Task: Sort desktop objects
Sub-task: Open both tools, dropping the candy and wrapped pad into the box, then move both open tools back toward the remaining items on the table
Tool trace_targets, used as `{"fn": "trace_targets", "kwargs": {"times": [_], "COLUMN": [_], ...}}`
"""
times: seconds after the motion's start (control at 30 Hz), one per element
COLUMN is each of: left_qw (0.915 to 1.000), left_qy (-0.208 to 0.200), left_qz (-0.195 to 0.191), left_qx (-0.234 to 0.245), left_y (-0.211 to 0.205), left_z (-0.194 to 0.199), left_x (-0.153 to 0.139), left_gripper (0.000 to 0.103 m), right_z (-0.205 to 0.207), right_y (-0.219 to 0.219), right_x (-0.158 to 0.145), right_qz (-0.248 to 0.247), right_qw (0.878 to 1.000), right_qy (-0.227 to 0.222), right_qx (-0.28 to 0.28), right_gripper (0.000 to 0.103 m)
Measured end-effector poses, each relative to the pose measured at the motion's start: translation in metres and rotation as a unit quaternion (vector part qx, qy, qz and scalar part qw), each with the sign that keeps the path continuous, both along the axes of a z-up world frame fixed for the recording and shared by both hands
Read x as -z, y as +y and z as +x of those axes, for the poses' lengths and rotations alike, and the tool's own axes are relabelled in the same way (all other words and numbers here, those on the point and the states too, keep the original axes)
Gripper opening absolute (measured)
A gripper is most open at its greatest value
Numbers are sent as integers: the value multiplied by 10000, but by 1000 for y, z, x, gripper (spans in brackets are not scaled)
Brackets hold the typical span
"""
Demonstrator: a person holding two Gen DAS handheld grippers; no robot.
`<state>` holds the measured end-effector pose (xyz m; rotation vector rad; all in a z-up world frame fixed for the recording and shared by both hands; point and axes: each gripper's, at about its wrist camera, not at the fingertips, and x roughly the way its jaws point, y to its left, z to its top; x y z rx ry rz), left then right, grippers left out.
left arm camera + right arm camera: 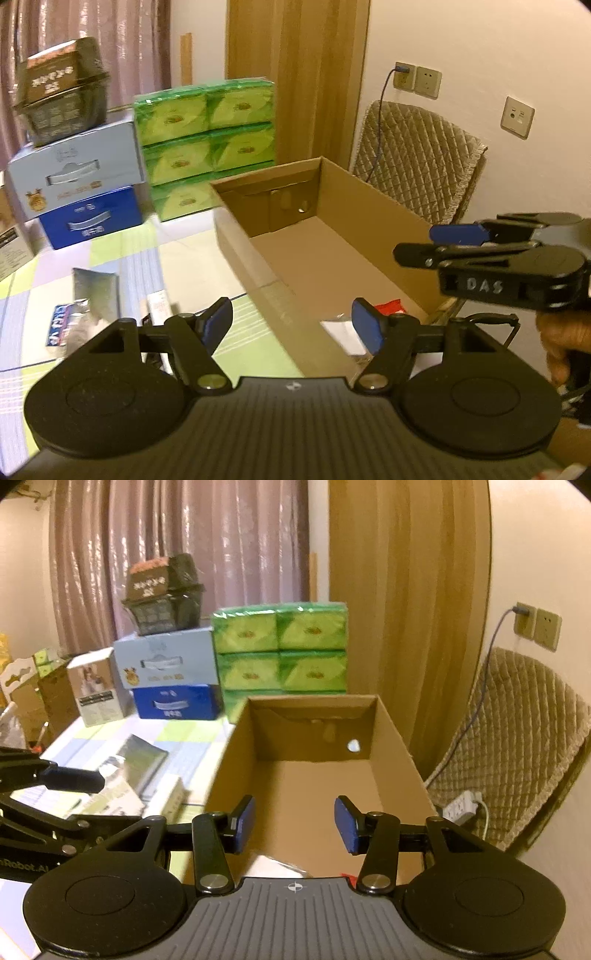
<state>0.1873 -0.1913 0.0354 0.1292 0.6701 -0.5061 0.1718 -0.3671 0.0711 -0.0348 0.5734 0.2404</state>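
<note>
Item: open brown corrugated cardboard box (399, 753), standing on the checked pastel tablecloth (184, 254) with its long axis running from the near edge toward the far stack of green tissue packs (280, 653); a white slip and a red scrap are lying at its near end, the far floor bare. Item: right gripper (294, 823), hovering over the box's near end, blue pads standing moderately apart with nothing between them. Item: left gripper (291, 325), hanging astride the box's left wall, jaws fairly wide and empty. Remaining stock: a silver foil pouch (98, 291), a blue-and-white printed packet (61, 328) and a small white-and-red carton (159, 308), all lying on the cloth to the left of the box, just beyond and left of the left gripper. Judgement: the left hand is nearer these loose pieces, the right being well apart across the box wall; the next pick seems to be falling to the left, reaching leftward, then carrying right over the wall.
</note>
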Motion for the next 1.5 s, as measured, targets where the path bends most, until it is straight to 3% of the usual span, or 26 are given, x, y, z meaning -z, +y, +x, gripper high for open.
{"fn": "trace_targets", "kwargs": {"times": [0.4, 0.77, 1.13, 1.5], "left_qw": [9985, 9907, 9839, 9826], "left_qy": [-131, 60, 286, 502], "left_qz": [112, 398, 552, 602], "left_qx": [-522, -1300, -1676, -1682], "left_y": [70, 165, 217, 233], "left_z": [-41, -75, -80, -39], "left_x": [-11, 13, 41, 88], "left_gripper": [73, 75, 76, 76], "right_z": [-37, -56, -49, -14], "right_y": [55, 104, 147, 172], "right_x": [-21, -15, 32, 89], "right_qz": [115, 199, 191, -61], "right_qw": [9985, 9949, 9906, 9874], "right_qy": [-157, -118, 301, 732], "right_qx": [-515, -977, -1319, -1404], "right_gripper": [53, 57, 58, 58]}}
